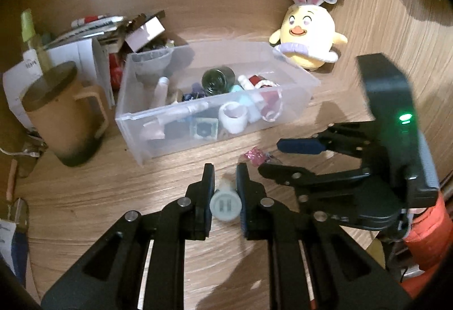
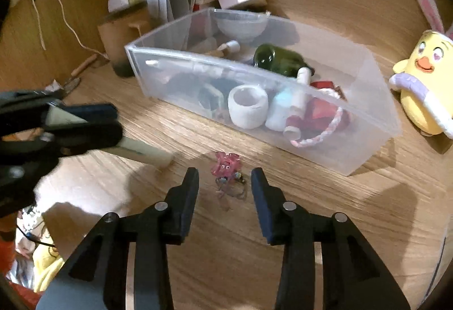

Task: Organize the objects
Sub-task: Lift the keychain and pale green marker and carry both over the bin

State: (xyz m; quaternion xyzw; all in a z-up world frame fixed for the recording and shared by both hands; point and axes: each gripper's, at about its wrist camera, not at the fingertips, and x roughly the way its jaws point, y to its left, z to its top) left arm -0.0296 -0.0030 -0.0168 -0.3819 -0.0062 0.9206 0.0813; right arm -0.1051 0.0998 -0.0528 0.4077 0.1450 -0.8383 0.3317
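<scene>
My left gripper (image 1: 225, 172) is shut on a pale tube (image 1: 226, 205), whose round cap end faces the camera, just above the wooden desk. In the right wrist view that left gripper (image 2: 116, 123) comes in from the left with the tube (image 2: 144, 153) sticking out past its fingers. My right gripper (image 2: 224, 172) stands open over a pink charm on a key ring (image 2: 226, 164) that lies on the desk between its fingers, with neither pad touching it. The left wrist view shows the right gripper (image 1: 270, 157) beside the charm (image 1: 254, 155). A clear plastic bin (image 2: 254, 69) holds several small items.
In the bin (image 1: 170, 140) lie a green bottle (image 2: 279, 59) and a white cup (image 2: 247, 106). A yellow plush chick with bunny ears (image 1: 305, 38) sits right of it. A brown lidded mug (image 1: 65, 117) and a pile of boxes and papers (image 1: 93, 44) stand to the left.
</scene>
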